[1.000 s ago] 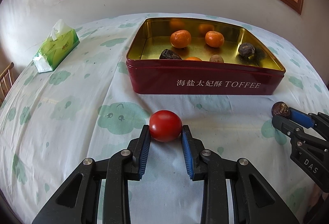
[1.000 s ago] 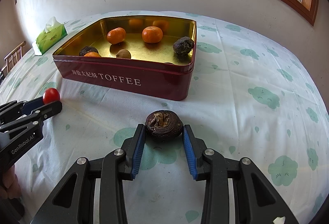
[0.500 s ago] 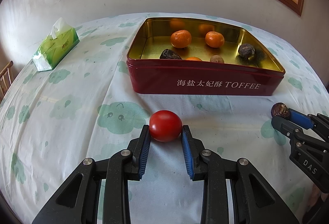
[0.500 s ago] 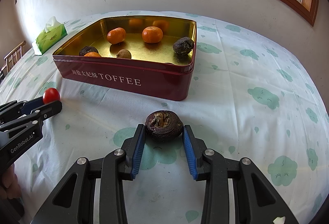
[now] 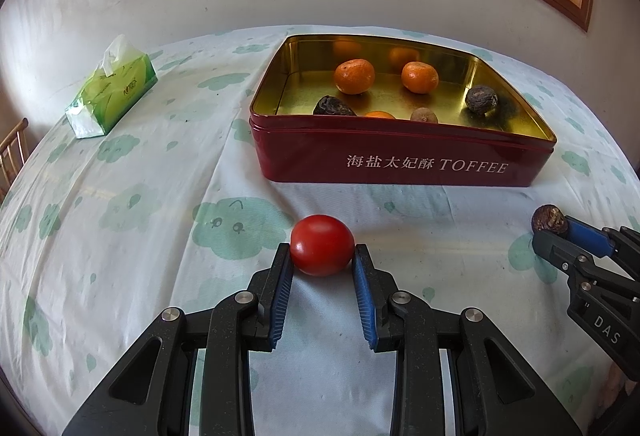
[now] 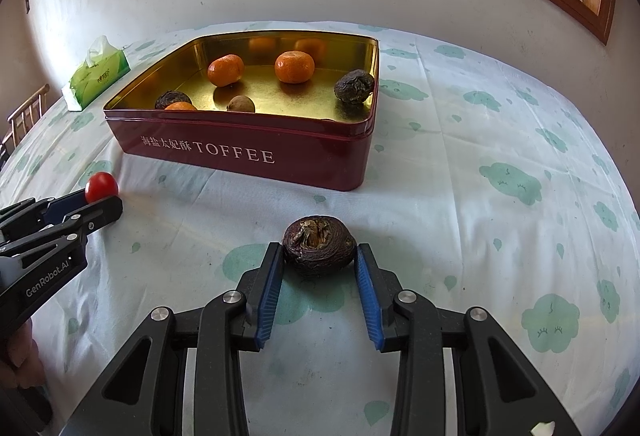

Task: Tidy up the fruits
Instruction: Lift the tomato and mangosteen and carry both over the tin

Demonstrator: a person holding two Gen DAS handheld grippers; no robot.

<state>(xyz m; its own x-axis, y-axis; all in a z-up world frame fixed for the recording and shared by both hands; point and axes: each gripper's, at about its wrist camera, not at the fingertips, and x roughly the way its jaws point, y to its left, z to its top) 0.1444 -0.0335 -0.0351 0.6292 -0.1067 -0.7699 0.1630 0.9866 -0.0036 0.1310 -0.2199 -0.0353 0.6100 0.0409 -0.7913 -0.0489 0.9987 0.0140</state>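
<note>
The counter (image 5: pixel 120 203), draped in a pale cloth printed with green clouds, fills both wrist views. A red toffee tin (image 5: pixel 400 159) with a gold interior stands open at upper centre of each frame; inside lie two whole oranges (image 5: pixel 354 76), a third orange partly hidden by the near wall, two dark wrinkled fruits and one small brown fruit. A green tissue pack (image 5: pixel 112 91) rests at upper left, well apart from the tin. In the left wrist view, the left tool (image 5: pixel 322 264) at lower centre is closed on a red tomato (image 5: pixel 322 250), both blue pads pressing its sides, in front of the tin. In the right wrist view, the right tool (image 6: pixel 319 262) at lower centre is closed on a dark wrinkled fruit (image 6: pixel 319 248), likewise in front of the tin. Each tool appears at the other view's edge with its fruit at the tips.
</note>
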